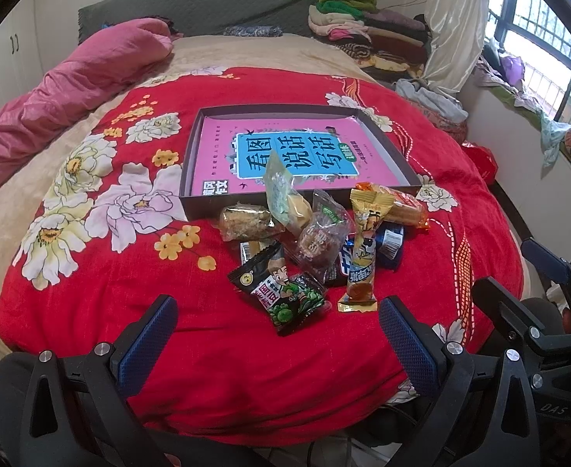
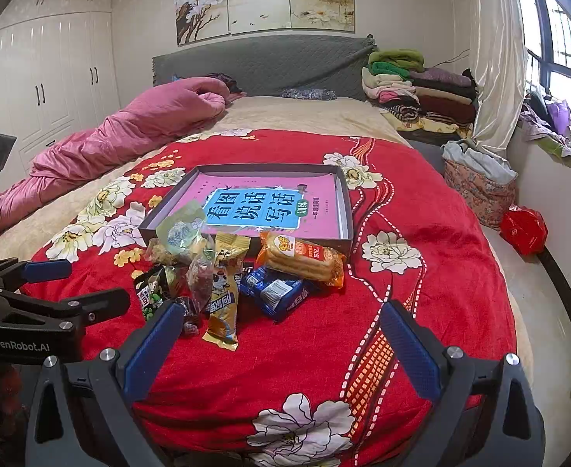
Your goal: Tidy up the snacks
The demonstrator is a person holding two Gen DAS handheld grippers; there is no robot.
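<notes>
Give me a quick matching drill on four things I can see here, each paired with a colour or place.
1. blue cookie packet
2. orange cracker pack
3. black pea packet
4. pink book

A. nearest the left gripper
B. inside the dark tray
C. against the tray's front wall
D. just in front of the cracker pack

Pairs: 1-D, 2-C, 3-A, 4-B

Both views are taken low from the foot of the bed, aimed forward along the jaws toward the headboard (image 2: 262,66). In the left wrist view, the snack pile (image 1: 309,241) is framed just ahead of and between the jaws, close. In the right wrist view, the same snack pile (image 2: 227,272) is seen ahead, off toward the left jaw. Shared by both: the dark tray (image 1: 190,194) (image 2: 345,210), red floral quilt (image 1: 91,311) (image 2: 441,233), pink duvet (image 1: 71,89) (image 2: 130,132). Each gripper is caught at the other view's edge.
</notes>
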